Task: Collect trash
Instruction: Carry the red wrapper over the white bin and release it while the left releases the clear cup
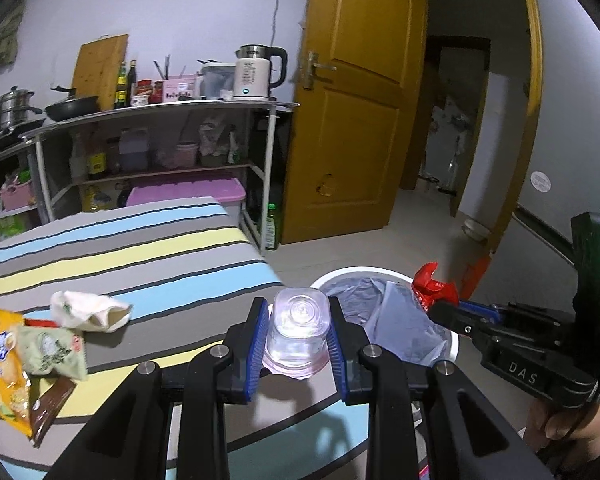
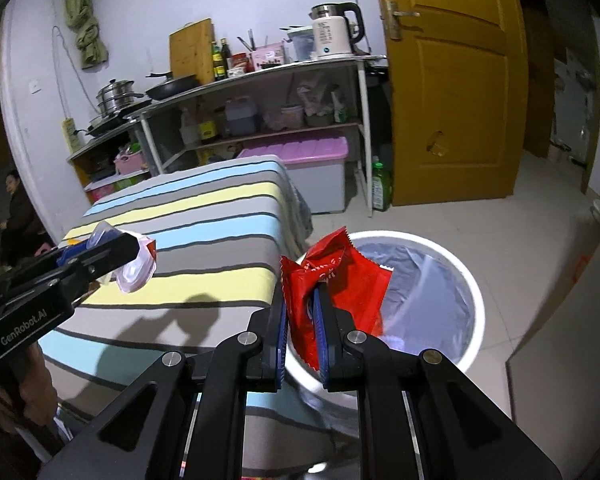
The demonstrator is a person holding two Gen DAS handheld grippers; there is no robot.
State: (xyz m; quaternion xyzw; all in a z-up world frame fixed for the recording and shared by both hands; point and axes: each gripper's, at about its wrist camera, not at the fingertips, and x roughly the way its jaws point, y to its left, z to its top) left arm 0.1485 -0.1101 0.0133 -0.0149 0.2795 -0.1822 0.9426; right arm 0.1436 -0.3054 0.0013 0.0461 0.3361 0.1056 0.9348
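the left gripper (image 1: pixel 298 332) is clamped on a clear plastic cup (image 1: pixel 298 326), base pointing away from the camera, squeezed across its sides so it cannot slip while carried. the right gripper (image 2: pixel 302 332) is pinched shut on a crumpled red wrapper (image 2: pixel 336 284), which stands up out of the pads and leans over the bin. both loads sit between their own pads, so each hand carries one piece at once, probably to drop them together.

just beyond, the white bin (image 2: pixel 474 292) with its grey liner stands on the floor beside the striped table (image 1: pixel 140 248); the wrapper hangs over its near rim, the cup at the table's edge just beside it.

further left on the cloth lie a crumpled tissue (image 1: pixel 90 312), a yellow snack bag (image 1: pixel 2 364), a green packet (image 1: pixel 54 354) and a brown wrapper (image 1: pixel 52 404), not yet collected.
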